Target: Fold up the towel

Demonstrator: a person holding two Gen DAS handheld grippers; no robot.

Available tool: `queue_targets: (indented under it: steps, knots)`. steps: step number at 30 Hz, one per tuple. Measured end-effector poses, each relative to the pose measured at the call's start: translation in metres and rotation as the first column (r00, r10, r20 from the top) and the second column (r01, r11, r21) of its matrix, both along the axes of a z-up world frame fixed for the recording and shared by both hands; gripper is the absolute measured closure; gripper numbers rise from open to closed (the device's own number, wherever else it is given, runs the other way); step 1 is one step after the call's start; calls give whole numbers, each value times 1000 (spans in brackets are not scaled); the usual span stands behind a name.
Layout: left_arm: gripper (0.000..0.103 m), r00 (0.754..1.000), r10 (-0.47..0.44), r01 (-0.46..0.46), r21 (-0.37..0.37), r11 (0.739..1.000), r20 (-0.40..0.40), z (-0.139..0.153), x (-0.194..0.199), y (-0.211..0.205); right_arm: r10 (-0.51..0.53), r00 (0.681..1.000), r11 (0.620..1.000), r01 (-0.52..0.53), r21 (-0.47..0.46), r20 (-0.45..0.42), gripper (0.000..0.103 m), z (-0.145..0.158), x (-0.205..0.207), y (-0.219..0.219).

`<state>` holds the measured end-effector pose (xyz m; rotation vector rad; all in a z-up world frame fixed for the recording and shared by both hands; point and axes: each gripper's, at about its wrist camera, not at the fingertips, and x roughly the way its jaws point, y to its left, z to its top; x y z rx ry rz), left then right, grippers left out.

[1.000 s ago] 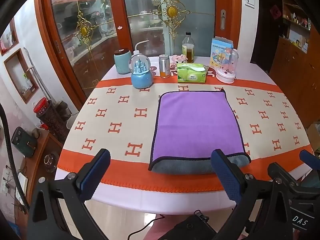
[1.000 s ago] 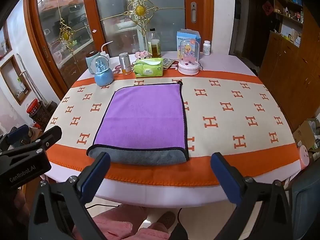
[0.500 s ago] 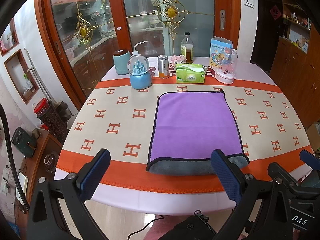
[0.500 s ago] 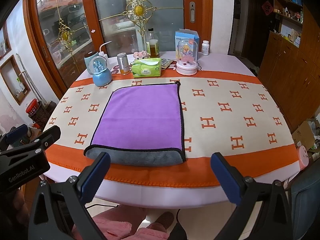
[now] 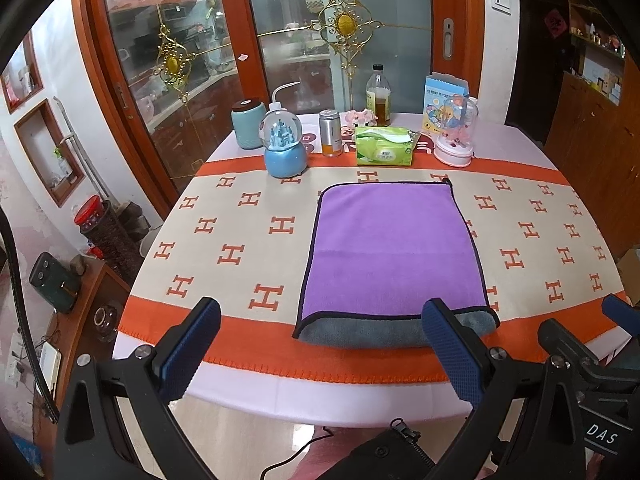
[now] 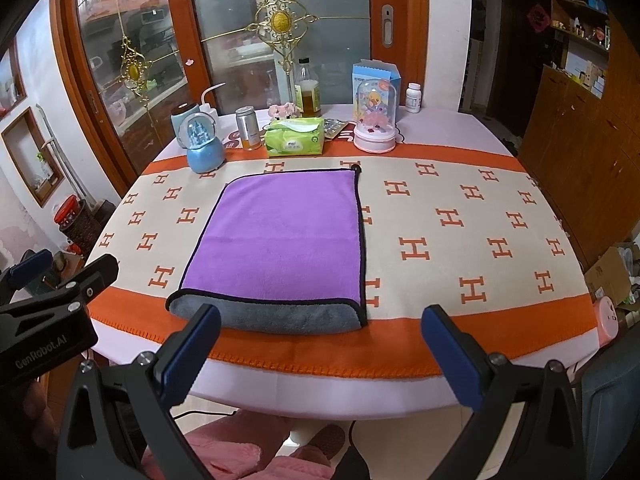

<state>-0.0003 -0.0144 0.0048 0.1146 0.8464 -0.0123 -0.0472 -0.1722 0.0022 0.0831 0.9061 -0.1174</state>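
A purple towel [image 5: 392,248] with black trim lies folded flat on the table, its grey underside showing along the rounded near fold [image 5: 360,334]. It also shows in the right wrist view [image 6: 280,236]. My left gripper [image 5: 320,346] is open and empty, held off the table's near edge in front of the fold. My right gripper [image 6: 320,346] is open and empty, also off the near edge, right of the left gripper [image 6: 44,312]. Neither touches the towel.
The table [image 5: 224,252] has an orange-and-cream cloth. Along its far edge stand a blue snow globe [image 5: 285,152], a can [image 5: 330,133], a green tissue pack [image 5: 385,146], a bottle [image 5: 377,97], a pink dome toy [image 5: 456,132] and a box [image 5: 444,92]. Wooden cabinets [image 6: 576,136] stand right.
Both grippers have drawn back slightly and risen; the towel looks a little farther away in both views. The towel has not moved. Both grippers stay open.
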Motion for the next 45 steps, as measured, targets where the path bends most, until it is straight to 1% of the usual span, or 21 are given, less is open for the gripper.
queue_targets:
  steps: [6, 11, 14, 18, 23, 29, 32, 39, 42, 45]
  knots:
    - [3, 1000, 13, -13, 13, 1000, -4, 0, -11, -3, 16, 1000, 1000, -16, -6, -1, 2, -1, -6, -4]
    - [3, 1000, 21, -21, 14, 1000, -13, 1, -21, -7, 31, 1000, 1000, -31, 6, -3, 2, -1, -10, -7]
    - [3, 999, 26, -25, 21, 999, -21, 1, -20, -9, 38, 999, 999, -38, 15, -5, 2, -2, -11, -9]
    - [3, 999, 30, -29, 12, 999, -40, 0, -20, -9, 44, 999, 999, -44, 19, -3, 2, -2, -12, -9]
    - [3, 997, 11, -11, 2, 1000, -70, -3, -14, -10, 53, 999, 998, -52, 26, -6, 2, -5, -10, -10]
    - [3, 994, -19, 15, -37, 999, -107, -11, 1, -4, 81, 997, 996, -81, 44, 4, 2, -7, -5, -13]
    - [3, 992, -25, 20, -43, 999, -122, -18, 13, 1, 92, 996, 995, -93, 34, 21, 2, -8, -1, -14]
    - [3, 988, -59, 52, -53, 997, -144, -46, 45, 16, 109, 992, 993, -111, 34, 63, 2, -18, 10, -22]
    - [3, 986, -68, 62, -50, 997, -150, -58, 57, 24, 125, 990, 990, -128, 55, 62, 2, -27, 19, -25]
    - [3, 984, -81, 73, -52, 996, -156, -69, 66, 32, 142, 987, 988, -146, 53, 75, 2, -36, 23, -27]
